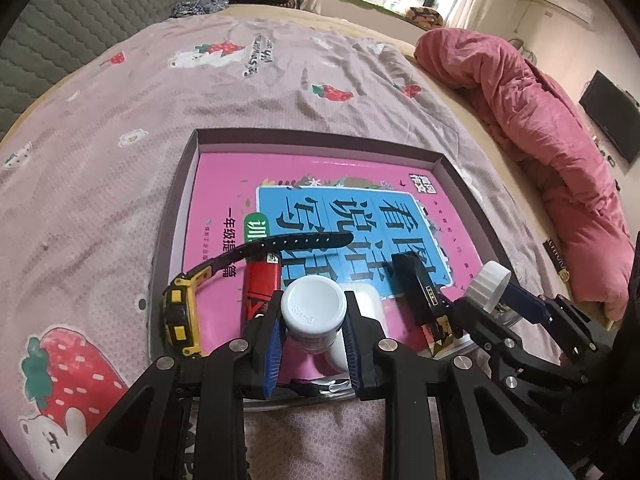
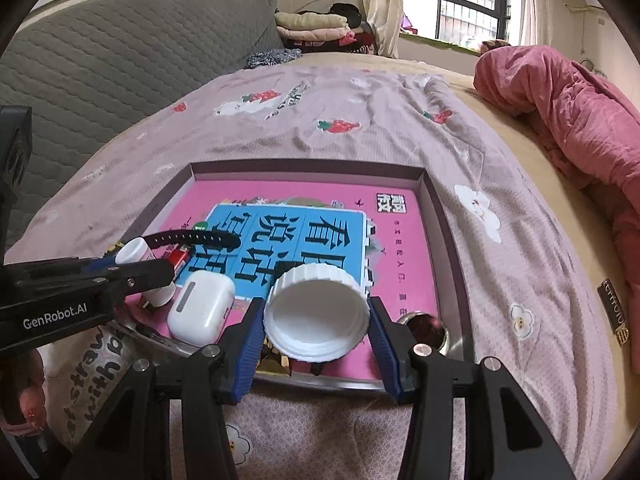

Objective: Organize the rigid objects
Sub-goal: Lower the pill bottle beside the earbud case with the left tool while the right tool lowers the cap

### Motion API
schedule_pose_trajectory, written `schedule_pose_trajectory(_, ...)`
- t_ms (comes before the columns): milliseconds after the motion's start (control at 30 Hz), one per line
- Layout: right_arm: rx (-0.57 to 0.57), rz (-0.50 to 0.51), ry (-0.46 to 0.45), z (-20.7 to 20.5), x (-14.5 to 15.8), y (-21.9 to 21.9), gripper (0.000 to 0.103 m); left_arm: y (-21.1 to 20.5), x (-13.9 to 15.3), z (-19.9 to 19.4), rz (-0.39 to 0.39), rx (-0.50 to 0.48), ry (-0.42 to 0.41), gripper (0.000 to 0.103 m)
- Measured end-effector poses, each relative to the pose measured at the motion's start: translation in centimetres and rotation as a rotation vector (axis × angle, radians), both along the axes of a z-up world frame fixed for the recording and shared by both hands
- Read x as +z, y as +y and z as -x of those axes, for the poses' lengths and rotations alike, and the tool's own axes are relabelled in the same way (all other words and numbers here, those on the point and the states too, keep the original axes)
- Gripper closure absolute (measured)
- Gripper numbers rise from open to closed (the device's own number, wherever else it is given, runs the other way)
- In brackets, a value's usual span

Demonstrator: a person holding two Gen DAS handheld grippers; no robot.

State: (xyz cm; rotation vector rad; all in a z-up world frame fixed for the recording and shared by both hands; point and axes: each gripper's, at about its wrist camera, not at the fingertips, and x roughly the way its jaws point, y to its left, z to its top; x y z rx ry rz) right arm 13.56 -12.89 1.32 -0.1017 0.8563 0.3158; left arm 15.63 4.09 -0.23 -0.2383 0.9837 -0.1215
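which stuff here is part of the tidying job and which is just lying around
Part of the job:
- white bottle in the left gripper
- white cap in the right gripper
- tray holding the pink book, watch, earbud case, red lighter

Lying about:
- pink quilt
- folded clothes

My bed (image 2: 500, 128) wears a mauve strawberry-print sheet (image 1: 120, 168); a shallow box (image 1: 448, 168) lies on it near the front edge, and a rolled pink quilt (image 1: 552, 128) runs along its right edge
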Motion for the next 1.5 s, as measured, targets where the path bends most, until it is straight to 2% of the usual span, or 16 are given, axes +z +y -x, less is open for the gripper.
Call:
schedule_pose_trajectory(567,0.008,0.010,0.004,-0.2,-0.4,0.5,0.053,0.5,-1.7,0.0,-0.009,0.026,0.022,0.076)
schedule_pose_trajectory(1167,0.011,-0.003,0.021,0.6,-0.6,0.3,0.053,1.0,-1.7,0.5,-0.024,0.049,0.014,0.076)
schedule_pose_trajectory(1500,0.000,0.005,0.034,-0.2,-0.9,0.4,0.053,1.0,-1.7,0.7,-0.024,0.048,0.016,0.076)
